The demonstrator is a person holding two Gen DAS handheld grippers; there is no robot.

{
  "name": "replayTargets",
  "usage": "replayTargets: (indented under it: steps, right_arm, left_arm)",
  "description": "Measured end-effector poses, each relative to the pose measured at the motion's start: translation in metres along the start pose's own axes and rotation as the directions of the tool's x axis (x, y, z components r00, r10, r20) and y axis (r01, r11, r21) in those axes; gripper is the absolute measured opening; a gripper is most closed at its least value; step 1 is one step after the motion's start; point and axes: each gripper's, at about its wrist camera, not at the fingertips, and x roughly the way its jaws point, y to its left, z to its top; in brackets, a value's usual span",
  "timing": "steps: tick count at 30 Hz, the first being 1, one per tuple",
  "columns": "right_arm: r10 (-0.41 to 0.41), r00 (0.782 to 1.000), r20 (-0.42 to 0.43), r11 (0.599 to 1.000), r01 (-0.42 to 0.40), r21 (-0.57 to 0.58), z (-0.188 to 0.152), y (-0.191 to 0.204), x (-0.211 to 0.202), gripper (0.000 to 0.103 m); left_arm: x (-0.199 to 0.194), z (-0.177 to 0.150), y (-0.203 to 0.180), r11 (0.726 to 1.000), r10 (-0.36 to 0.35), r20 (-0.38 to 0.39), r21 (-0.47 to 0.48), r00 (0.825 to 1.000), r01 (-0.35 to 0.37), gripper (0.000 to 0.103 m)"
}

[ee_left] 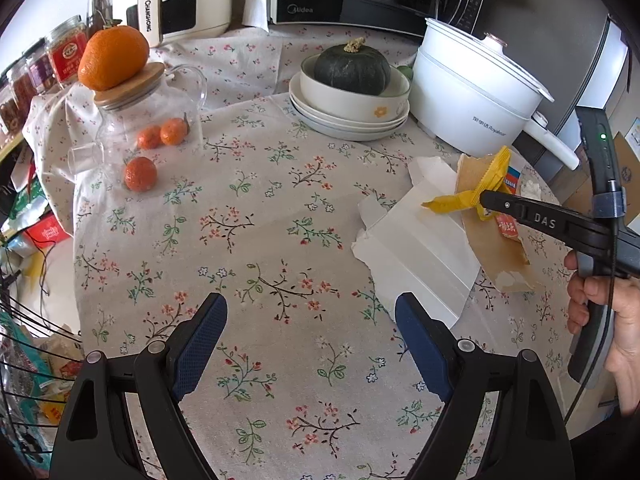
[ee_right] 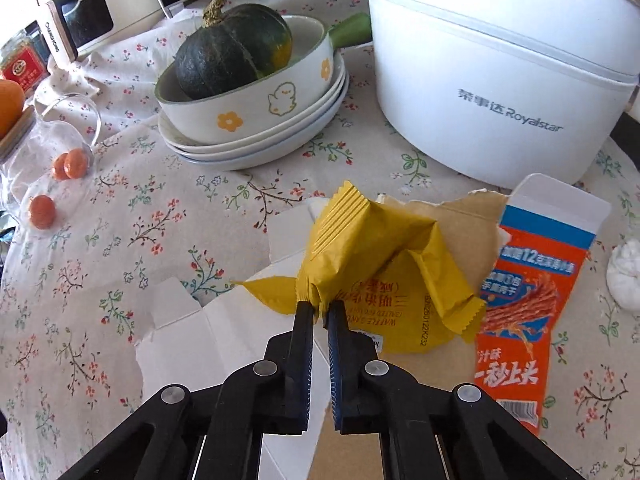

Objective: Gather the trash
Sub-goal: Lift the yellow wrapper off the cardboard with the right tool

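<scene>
A crumpled yellow snack wrapper [ee_right: 372, 256] is pinched at its lower edge by my right gripper [ee_right: 320, 310], which is shut on it and holds it just above the paper litter. In the left wrist view the same yellow wrapper [ee_left: 476, 196] hangs from the right gripper [ee_left: 486, 200] at the right. Under it lie a torn white carton sheet [ee_left: 416, 248], a brown paper bag [ee_right: 460, 228] and a flattened orange snack box [ee_right: 532, 292]. A crumpled white tissue [ee_right: 626, 270] sits at the far right. My left gripper [ee_left: 310, 322] hovers open over the bare floral tablecloth, nothing between its fingers.
A white electric pot [ee_right: 500, 72] stands behind the litter. Stacked plates and a bowl [ee_left: 352, 100] hold a dark green pumpkin [ee_left: 352, 66]. A glass jug [ee_left: 152, 120] with an orange on its lid and small oranges [ee_left: 140, 174] stand left. A wire basket [ee_left: 24, 360] of bags is lower left.
</scene>
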Motion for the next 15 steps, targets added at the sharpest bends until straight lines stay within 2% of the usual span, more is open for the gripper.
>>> replayTargets:
  steps: [4,8,11,15]
  right_arm:
    - [0.051,0.999,0.02,0.998,-0.051,0.024,-0.008,-0.016,-0.029,0.005]
    - [0.071,0.996,0.046,0.997,-0.072,0.02,-0.022,-0.03,-0.063,0.005]
    - [0.047,0.997,0.055,0.999,-0.048,0.019,-0.035,-0.043,-0.083,0.005]
    - [-0.016,1.0,0.024,0.999,0.015,0.032,-0.054,-0.065,-0.099,0.005]
  left_arm:
    - [0.006,-0.001,-0.014,0.998,-0.062,0.002,-0.004,0.998,0.062,0.088]
    - [0.009,-0.002,-0.045,0.992,-0.117,0.022,0.046,0.993,0.116,0.088]
    - [0.015,-0.003,-0.072,0.984,-0.164,0.003,0.074,0.986,0.163,0.088]
    - [0.019,-0.006,-0.098,0.965,-0.26,-0.014,0.022,0.966,0.26,0.084]
